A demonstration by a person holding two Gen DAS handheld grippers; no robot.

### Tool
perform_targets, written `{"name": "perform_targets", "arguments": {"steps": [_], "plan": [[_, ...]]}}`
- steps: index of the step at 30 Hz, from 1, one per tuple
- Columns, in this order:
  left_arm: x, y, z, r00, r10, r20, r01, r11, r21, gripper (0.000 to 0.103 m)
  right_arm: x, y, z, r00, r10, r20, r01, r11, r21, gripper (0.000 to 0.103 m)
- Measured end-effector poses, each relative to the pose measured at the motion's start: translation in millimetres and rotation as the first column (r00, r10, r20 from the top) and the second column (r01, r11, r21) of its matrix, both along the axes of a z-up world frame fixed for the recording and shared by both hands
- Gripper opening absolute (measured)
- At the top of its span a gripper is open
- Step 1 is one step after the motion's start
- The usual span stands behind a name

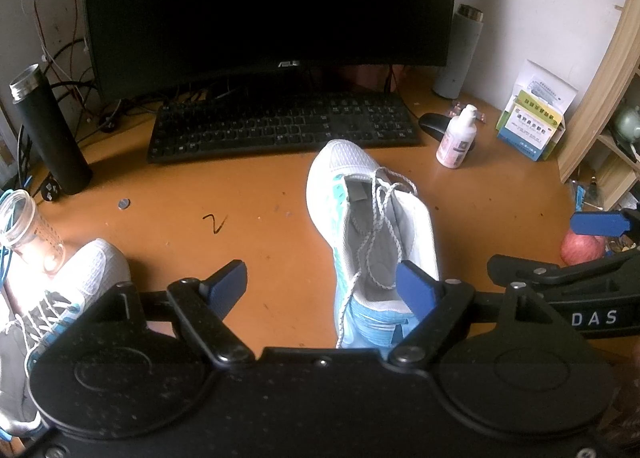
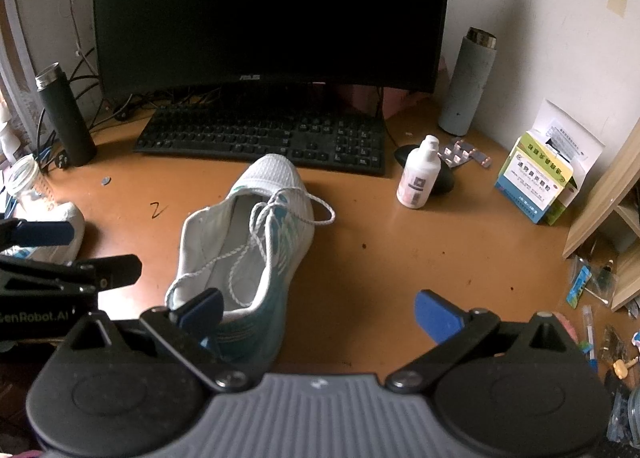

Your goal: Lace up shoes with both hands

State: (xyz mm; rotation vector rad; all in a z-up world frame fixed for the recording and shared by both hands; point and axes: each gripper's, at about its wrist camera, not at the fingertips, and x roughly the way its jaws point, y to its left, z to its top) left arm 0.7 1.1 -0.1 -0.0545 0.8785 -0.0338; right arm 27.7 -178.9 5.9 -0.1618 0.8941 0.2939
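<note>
The left hand-held gripper (image 1: 322, 284) is spread wide with nothing between its blue pads. Its right pad (image 1: 416, 290) sits in front of the heel collar of the white and blue shoe (image 1: 360, 225); whether it touches the collar cannot be told. Its left pad (image 1: 228, 282) hangs over bare surface (image 1: 240, 197).

The right hand-held gripper (image 2: 320, 312) is also spread wide and holds nothing. Its left pad (image 2: 202, 310) is at the shoe's heel opening, close to the white lace (image 2: 256, 242), while its right pad (image 2: 436, 318) is well clear of the shoe, to the shoe's right.

The shoe stands upright on the orange-brown surface between the two grippers, heel toward them and toe pointing at the keyboard (image 1: 280, 125). Its lace is loose: it crosses only near the toe end, loops out over the shoe's right side, and trails back into the opening and down past the heel.

A second shoe (image 1: 60, 298), already laced, lies well left of the first, with a clear jar (image 1: 24, 225) just behind it. A small white bottle (image 2: 418, 173) stands right of the shoe's toe. Behind the shoe runs the keyboard, then the dark monitor (image 1: 268, 5).
</note>
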Motion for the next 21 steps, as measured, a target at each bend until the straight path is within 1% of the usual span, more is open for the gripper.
{"name": "perform_targets", "arguments": {"steps": [17,21], "plan": [[2.8,-3.3,-0.9,1.000,0.003,-0.006,-0.003,1.000,-0.001,0.082,4.1,-0.7,-1.4,1.000,-0.003,-0.010,0.003,1.000,0.004,0.102],[3.4,0.3,-1.8,1.000,-0.004,-0.005,0.004,1.000,0.001,0.082,4.0,-2.9,-0.5,1.000,-0.007,0.001,0.007,1.000,0.017,0.102]]}}
